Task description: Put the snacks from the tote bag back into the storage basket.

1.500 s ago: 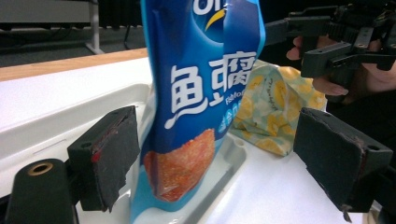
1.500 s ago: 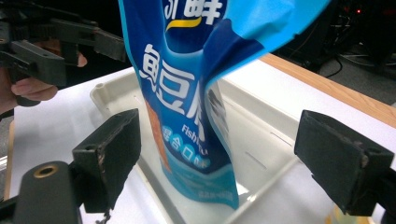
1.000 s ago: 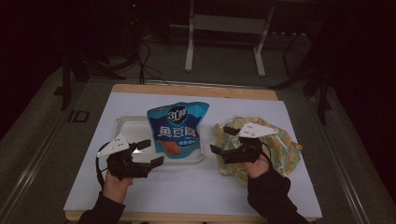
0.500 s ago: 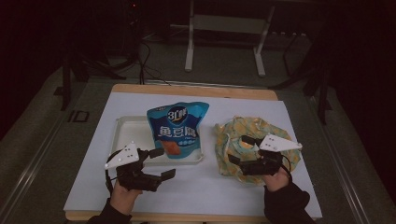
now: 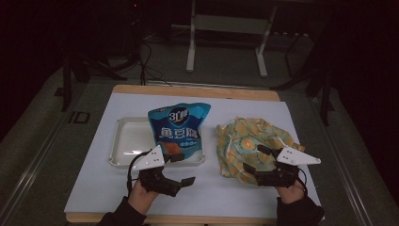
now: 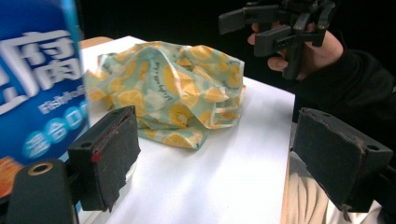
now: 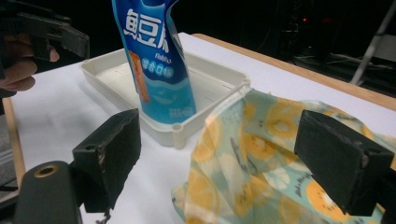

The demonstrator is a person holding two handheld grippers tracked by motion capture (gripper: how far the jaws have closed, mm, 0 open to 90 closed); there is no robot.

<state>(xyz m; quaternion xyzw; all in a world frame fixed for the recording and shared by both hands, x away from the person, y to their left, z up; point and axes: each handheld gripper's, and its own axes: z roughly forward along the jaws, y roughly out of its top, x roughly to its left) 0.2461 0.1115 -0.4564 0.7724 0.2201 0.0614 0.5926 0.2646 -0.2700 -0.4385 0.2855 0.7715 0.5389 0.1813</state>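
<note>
A blue snack bag (image 5: 179, 128) stands upright in the right end of a white tray (image 5: 126, 141). To its right lies a crumpled cloth with a lemon print (image 5: 249, 141). My left gripper (image 5: 182, 168) hovers open just in front of the tray, with nothing between its jaws. In the left gripper view the left gripper (image 6: 224, 158) faces the cloth (image 6: 173, 93), with the blue bag (image 6: 32, 79) at the left. My right gripper (image 5: 255, 159) is open over the cloth's near edge. Seen from the right gripper (image 7: 229, 158), the cloth (image 7: 261, 163) lies between the jaws, untouched, and the bag (image 7: 159, 60) stands beyond it.
A white sheet (image 5: 94, 188) covers the wooden table, with bare room along the front and left. Behind the table are a metal stand (image 5: 226, 42) and cables on a dark floor. The tray's corner (image 7: 177, 128) is next to the cloth.
Both hands have moved right and toward the table's front edge. The right gripper has drawn back from the cloth's middle to its near edge. Both stay open.
</note>
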